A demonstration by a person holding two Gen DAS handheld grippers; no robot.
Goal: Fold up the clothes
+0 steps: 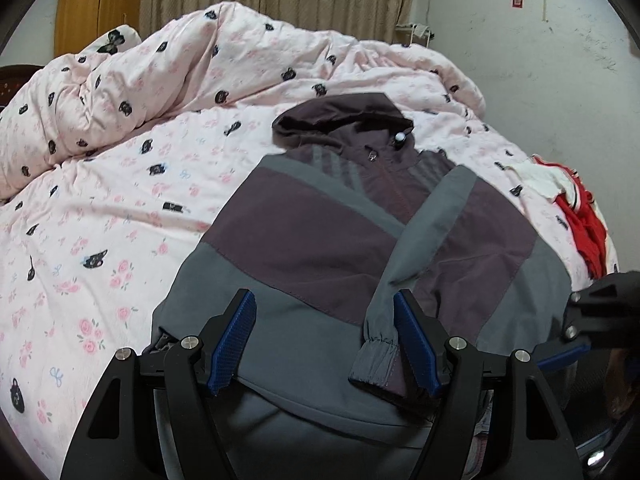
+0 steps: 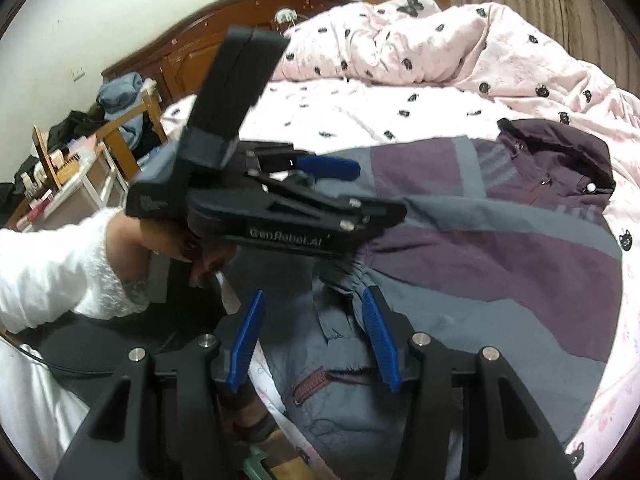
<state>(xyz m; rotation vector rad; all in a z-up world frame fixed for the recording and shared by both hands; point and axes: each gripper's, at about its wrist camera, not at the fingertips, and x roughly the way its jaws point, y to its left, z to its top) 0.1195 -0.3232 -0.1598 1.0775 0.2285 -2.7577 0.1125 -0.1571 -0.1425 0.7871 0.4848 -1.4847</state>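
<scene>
A grey and purple hooded jacket (image 1: 320, 232) (image 2: 500, 260) lies flat, front up, on the pink bed sheet (image 1: 100, 240), with both sleeves folded across its chest. My left gripper (image 1: 324, 300) (image 2: 376, 192) hovers open over the jacket's lower part. A sleeve's elastic cuff (image 1: 376, 364) (image 2: 348, 276) lies just inside its right finger, and no pad presses on it. My right gripper (image 2: 314, 294) stands open over the hem beside a pocket zip (image 2: 308, 388), with the cuff just beyond its fingertips. A hand in a white sleeve (image 2: 52, 268) holds the left gripper.
A rumpled pink duvet (image 1: 160, 80) is piled along the far side of the bed. Red and white clothes (image 1: 580, 208) lie at the bed's right edge. A wooden headboard (image 2: 200, 40), a chair draped with clothes (image 2: 120, 112) and a cluttered desk (image 2: 48, 176) stand beyond.
</scene>
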